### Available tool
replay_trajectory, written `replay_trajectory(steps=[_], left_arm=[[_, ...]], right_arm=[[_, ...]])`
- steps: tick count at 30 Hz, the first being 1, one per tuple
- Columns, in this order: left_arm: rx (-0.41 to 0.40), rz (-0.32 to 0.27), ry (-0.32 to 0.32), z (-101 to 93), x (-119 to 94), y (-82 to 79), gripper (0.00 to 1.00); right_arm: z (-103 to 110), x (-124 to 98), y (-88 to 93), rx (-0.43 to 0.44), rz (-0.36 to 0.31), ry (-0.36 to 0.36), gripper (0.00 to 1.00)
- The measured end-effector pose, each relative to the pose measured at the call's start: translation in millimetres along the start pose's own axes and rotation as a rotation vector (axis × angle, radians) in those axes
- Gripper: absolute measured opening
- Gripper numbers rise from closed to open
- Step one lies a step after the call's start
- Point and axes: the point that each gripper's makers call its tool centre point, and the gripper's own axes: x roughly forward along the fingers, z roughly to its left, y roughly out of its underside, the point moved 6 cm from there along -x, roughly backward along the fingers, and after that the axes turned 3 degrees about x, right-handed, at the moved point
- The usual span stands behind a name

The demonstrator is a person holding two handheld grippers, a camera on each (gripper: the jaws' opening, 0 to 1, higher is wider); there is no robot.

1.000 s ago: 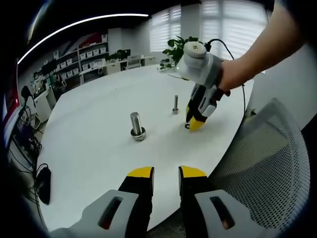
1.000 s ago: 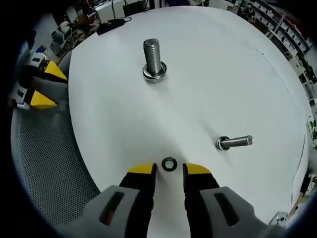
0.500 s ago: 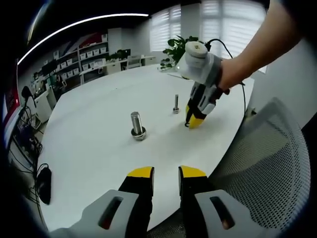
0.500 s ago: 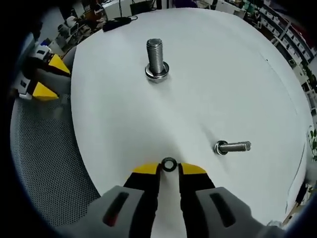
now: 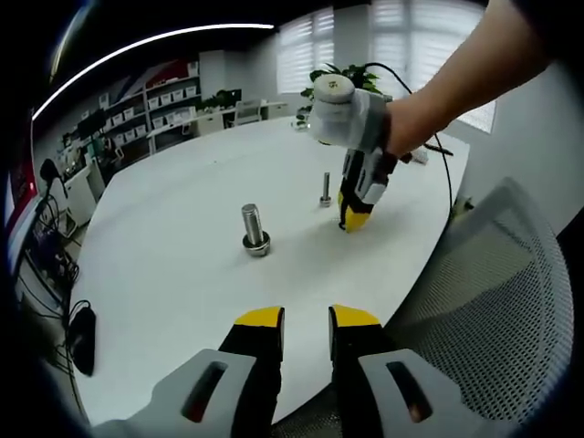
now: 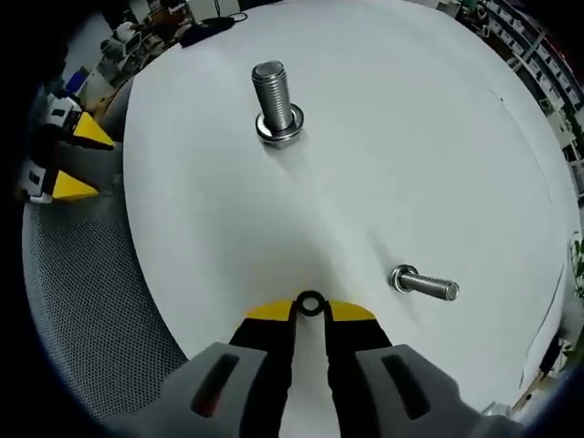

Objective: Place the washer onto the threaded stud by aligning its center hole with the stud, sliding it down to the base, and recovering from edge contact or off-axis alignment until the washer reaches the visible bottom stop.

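Observation:
A large threaded stud (image 6: 272,99) stands upright on the white round table (image 6: 383,137), with a metal ring around its base. The small dark washer (image 6: 310,304) sits pinched between the yellow tips of my right gripper (image 6: 310,310), which is shut on it, well short of the stud. In the left gripper view the right gripper (image 5: 354,219) points down at the table (image 5: 182,201), to the right of the stud (image 5: 254,230); its tips hide the washer. My left gripper (image 5: 306,319) hovers open and empty over the near table edge.
A smaller bolt (image 6: 422,284) stands on the table right of my right gripper, also seen as the bolt (image 5: 324,190). A grey mesh chair (image 5: 511,310) stands against the table edge. The left gripper (image 6: 66,162) shows off the table's left side. A black object (image 5: 80,338) lies far left.
My right gripper has gone from open around the washer to shut on it. In the left gripper view it has shifted slightly left, towards the small bolt. The left gripper stayed put.

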Motion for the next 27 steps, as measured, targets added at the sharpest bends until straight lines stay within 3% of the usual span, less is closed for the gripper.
replay_trajectory(steps=[5,16,20,27], left_arm=[[0.001,0.003,-0.002,0.7,0,0.3,0.17],[0.002,0.011,0.000,0.3,1,0.7,0.17],[0.003,0.013,0.004,-0.3,1,0.7,0.17],[0.005,0.007,0.004,-0.6,1,0.1,0.17]], right_arm=[[1,-1,1.5,0.003,-0.013,0.012,0.14],[0,-2,7.5,0.083,-0.118,0.019,0.13],[-2,-4,9.5,0.118,-0.112,0.015,0.13],[-12,-21,8.8,0.152,-0.151,0.028,0.13]])
